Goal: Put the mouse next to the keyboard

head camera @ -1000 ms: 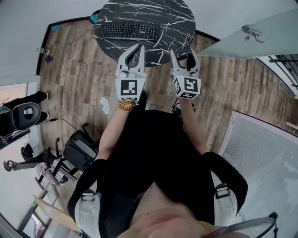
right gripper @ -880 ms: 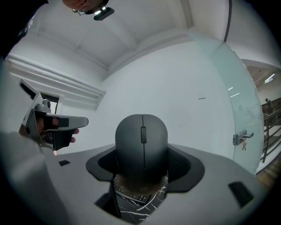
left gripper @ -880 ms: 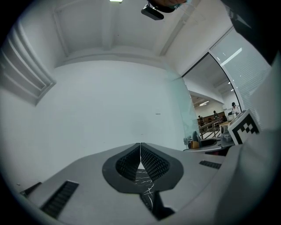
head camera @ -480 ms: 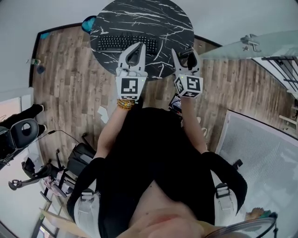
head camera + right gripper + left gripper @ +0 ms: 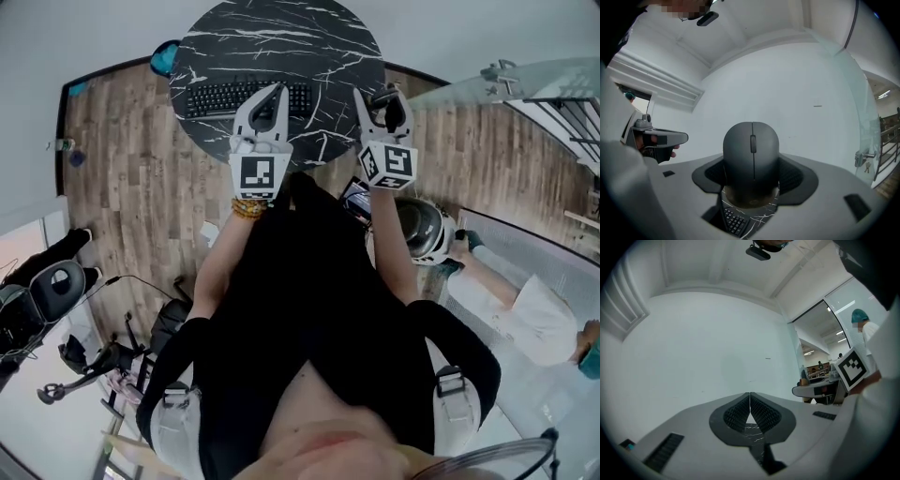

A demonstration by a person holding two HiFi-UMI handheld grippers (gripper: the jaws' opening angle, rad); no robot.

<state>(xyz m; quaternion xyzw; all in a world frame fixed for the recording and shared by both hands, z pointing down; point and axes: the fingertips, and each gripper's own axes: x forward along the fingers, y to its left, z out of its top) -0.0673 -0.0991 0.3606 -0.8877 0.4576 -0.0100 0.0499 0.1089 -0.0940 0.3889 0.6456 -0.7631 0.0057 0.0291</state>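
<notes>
**A:** Where's the mouse (image 5: 751,157) right now?

**B:** I've got it in my right claw (image 5: 382,97), pinched by its sides between the two jaws, with the buttons facing the claw's camera. It hangs in the air off to the right of the keyboard (image 5: 211,97). As far as I can judge it's about over the rim of the round table (image 5: 281,37), not touching the top.

**A:** And your other one?

**B:** My left claw (image 5: 274,92) is closed on nothing, tips together, hovering over the keyboard's right half.

**A:** So how far along are we?

**B:** I'd say the pick-up is done and the carry mostly so. What's left is to bring the mouse down beside the keyboard's right end, rest it flat on the marble, then part the jaws.
</notes>
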